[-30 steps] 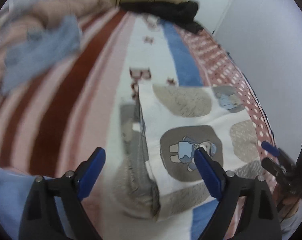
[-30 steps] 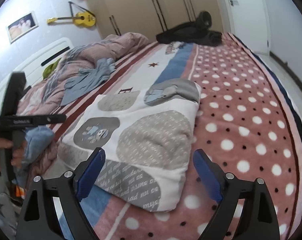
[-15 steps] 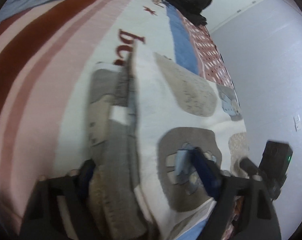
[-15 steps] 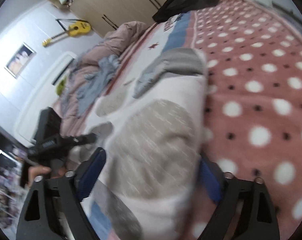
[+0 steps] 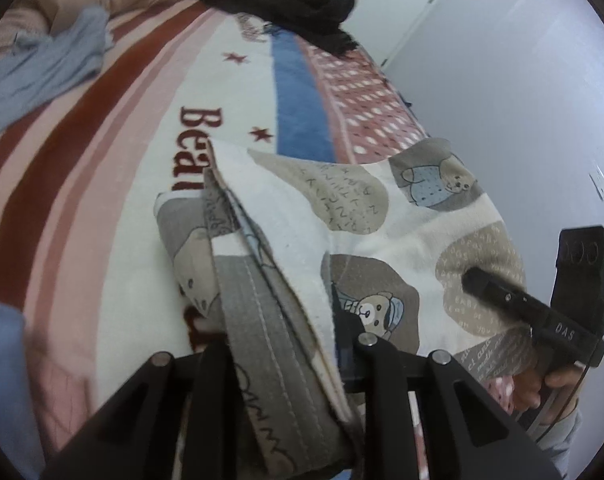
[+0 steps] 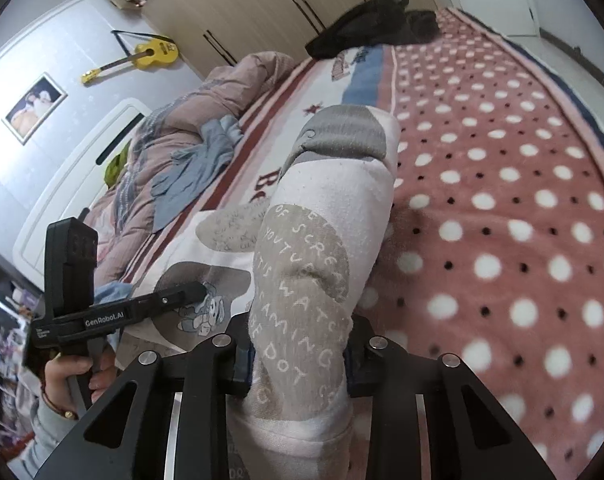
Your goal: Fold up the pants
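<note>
Cream fleece pants printed with grey bear patches lie partly folded on the striped, dotted blanket. Both jaws have just closed: left gripper and right gripper now clamp the near edge, ready to lift for another fold.

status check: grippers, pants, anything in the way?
Left gripper and right gripper just closed, both clamped on the near edge of the pants. Pants part-folded, near end bunched up off the blanket. Nothing blocking ahead.
</note>
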